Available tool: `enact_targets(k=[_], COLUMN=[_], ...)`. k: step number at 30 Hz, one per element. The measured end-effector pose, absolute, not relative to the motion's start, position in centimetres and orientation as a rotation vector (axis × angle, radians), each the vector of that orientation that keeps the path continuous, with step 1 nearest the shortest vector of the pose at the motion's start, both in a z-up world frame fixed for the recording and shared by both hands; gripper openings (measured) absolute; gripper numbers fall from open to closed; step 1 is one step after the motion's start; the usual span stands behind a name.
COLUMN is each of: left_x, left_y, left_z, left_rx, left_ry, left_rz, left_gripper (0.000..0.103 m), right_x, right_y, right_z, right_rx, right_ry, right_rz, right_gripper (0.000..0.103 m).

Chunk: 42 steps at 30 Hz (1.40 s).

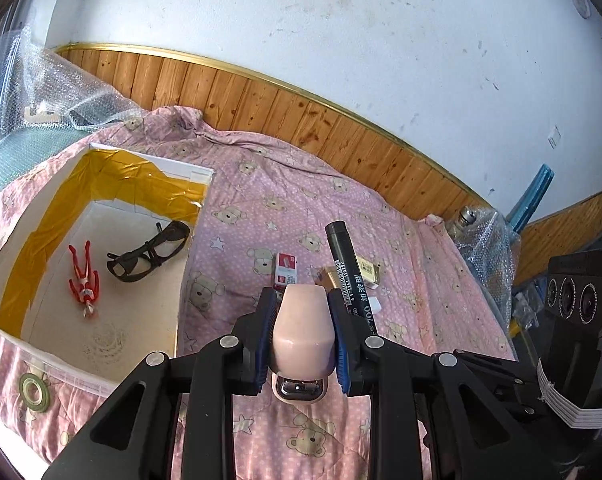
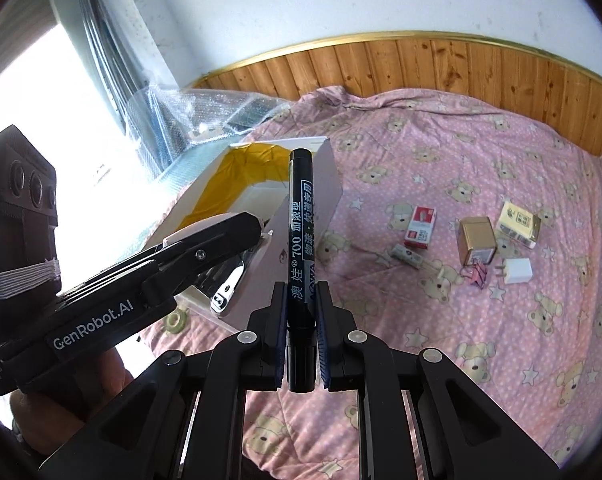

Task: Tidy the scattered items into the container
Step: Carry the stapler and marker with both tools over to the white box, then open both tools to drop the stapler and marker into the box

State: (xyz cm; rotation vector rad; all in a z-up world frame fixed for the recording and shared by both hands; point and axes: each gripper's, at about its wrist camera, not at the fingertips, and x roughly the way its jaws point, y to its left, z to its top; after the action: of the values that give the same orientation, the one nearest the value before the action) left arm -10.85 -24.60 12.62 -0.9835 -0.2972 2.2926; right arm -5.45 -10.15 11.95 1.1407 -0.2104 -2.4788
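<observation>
Nearest the left wrist camera, the left gripper [image 1: 303, 336] is clamped on a pale pink plastic stapler [image 1: 302, 334], its blue-padded fingers [image 1: 265, 340] pressing both sides while the metal mouth faces the lens. Nearest the right wrist camera, the right gripper [image 2: 301, 320] is closed around a black marker pen [image 2: 299, 232] with white printed lettering, which stands upright out of the grip. Both tools hang above a pink quilt [image 2: 481, 168] printed with bears and stars. Left of the stapler sits the open white cardboard box [image 1: 101, 216] lined with yellow tape; on its floor lie a red and silver toy figure [image 1: 85, 278] and, just beyond it, a pair of black-framed safety glasses [image 1: 151, 254]. Past the stapler, on the quilt right of the box, lie a small red and white carton [image 2: 420, 226], a grey cylindrical tube [image 2: 408, 256], a gold square box [image 2: 477, 240], a pale yellow packet [image 2: 519, 224], a pink binder clip [image 2: 478, 275] and a white plug adapter [image 2: 517, 271]. Farther off, a wood-panelled skirting [image 1: 301, 116] meets the white wall [image 1: 341, 20].
</observation>
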Motion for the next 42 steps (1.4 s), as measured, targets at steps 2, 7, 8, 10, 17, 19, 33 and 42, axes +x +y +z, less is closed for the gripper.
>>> enact_targets(k=[2,7,8,10,17,19,33,42], left_x=[-11.3,-12.7,-13.0,-13.6,-16.7,-17.9,-29.1,-27.9], left_y=[-25.6,-27.9,-28.3,-29.3,-33.2,-34.5,-36.8,-40.9], left_z=[13.1,13.6,13.7,13.7,13.3,13.1,8.4,6.2], left_rx=[-0.968,-0.952,-0.951,-0.948,-0.974,-0.986,-1.167,-1.252], left_ry=[-0.322,-0.376,-0.386,-0.404,-0.465,-0.482,-0.426,-0.666], left_rz=[2.298,2.313,2.317,2.327,2.38,2.403,2.498,2.502], left_gripper=[0.027,0.027,0.027,0.027,0.027,0.027,0.031,0.054], right_x=[-5.9,-7.1,-7.3,-7.8,-10.2,-11.0,-17.1,-14.5], right_y=[-11.0,-13.3,-13.8,-14.8,-19.2,-20.3,-25.4,-23.6], right_z=[12.4,13.4,13.5,13.8,13.9,13.7,8.0,6.0], right_rx=[1.131,1.109,1.105,1.098,1.084,1.089,1.259,1.308], right_ry=[-0.195,-0.163,-0.157,-0.141,-0.108,-0.107,-0.131,-0.194], right_rz=[-2.474,-2.456,-2.451,-2.438,-2.38,-2.361,-2.225,-2.192], right_gripper=[0.014,0.014,0.014,0.014,0.014,0.014,0.036,0.036])
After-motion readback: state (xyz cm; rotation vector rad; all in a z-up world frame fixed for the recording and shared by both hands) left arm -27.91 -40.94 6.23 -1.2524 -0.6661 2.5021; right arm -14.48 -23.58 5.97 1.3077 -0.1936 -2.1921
